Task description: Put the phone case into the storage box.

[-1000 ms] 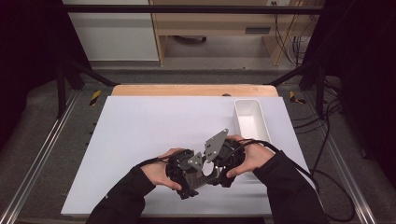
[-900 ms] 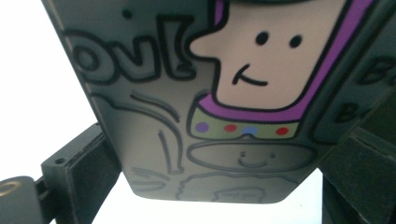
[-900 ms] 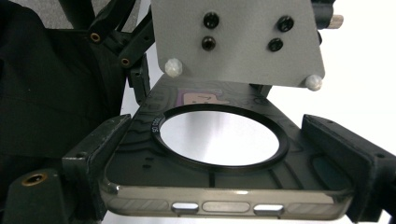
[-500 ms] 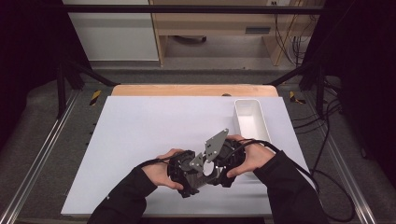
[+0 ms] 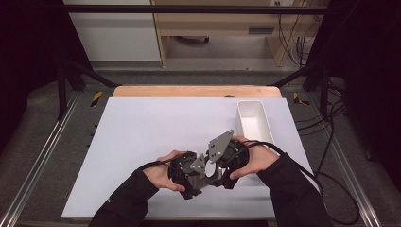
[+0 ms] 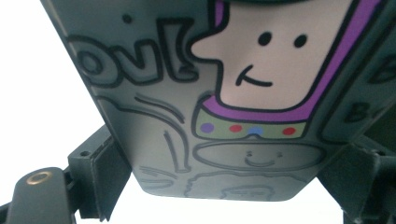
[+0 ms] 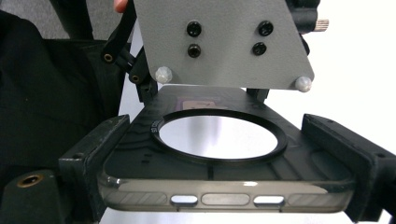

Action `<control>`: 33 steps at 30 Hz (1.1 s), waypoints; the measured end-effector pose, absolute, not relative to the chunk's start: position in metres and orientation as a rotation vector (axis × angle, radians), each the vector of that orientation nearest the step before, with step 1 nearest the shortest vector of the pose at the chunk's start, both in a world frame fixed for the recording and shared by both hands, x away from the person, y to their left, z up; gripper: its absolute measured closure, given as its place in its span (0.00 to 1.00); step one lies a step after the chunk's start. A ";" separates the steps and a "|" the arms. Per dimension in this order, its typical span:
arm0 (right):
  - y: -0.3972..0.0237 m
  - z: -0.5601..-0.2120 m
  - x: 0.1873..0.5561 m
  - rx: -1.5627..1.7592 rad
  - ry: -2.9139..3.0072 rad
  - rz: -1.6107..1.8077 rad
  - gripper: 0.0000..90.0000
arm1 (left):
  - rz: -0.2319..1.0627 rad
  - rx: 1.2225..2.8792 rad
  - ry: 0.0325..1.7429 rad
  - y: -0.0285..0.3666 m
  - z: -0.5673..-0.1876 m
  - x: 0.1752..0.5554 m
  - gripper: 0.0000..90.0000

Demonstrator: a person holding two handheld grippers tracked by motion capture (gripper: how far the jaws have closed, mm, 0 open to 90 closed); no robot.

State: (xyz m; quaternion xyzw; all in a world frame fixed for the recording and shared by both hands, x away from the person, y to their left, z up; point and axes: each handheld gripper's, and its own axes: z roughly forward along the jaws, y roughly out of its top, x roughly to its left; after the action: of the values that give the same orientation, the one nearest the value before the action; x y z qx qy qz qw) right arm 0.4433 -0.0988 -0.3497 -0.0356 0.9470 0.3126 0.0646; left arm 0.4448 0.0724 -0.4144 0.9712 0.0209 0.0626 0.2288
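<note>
A smoky translucent phone case (image 7: 224,191) with a black ring in its back is held between both grippers, low over the table's front. My right gripper (image 7: 224,154) is shut on one end, a pad (image 7: 95,154) against each side. The case's cartoon-printed back (image 6: 233,93) lies between my left gripper's (image 6: 224,172) pads (image 6: 100,175), which have just been closing and now touch its edges. From above, the left gripper (image 5: 189,174) and right gripper (image 5: 229,163) meet tip to tip, each in a hand. The left gripper's grey plate (image 7: 224,42) stands beyond the case.
A white rectangular tray (image 5: 253,120) stands on the white table sheet (image 5: 156,127) just beyond the right hand. Black cables (image 5: 326,179) trail off to the right. A wooden strip (image 5: 189,92) borders the sheet's far side, and metal rails run along both sides.
</note>
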 end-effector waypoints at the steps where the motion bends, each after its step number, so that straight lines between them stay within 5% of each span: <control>1: -0.099 -0.350 0.443 -0.108 2.858 0.944 0.12 | 0.172 2.673 0.061 0.073 -0.414 0.445 0.13; 33: -0.135 -0.339 0.439 0.047 2.656 1.264 0.02 | 0.173 2.547 0.134 0.093 -0.413 0.447 0.13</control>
State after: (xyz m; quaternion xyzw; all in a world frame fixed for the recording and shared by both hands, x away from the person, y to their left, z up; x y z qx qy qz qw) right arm 0.4393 -0.1352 -0.3388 0.0159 0.8984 0.4274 0.0998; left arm 0.4475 0.0931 -0.4127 0.9539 0.0501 0.0650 0.2886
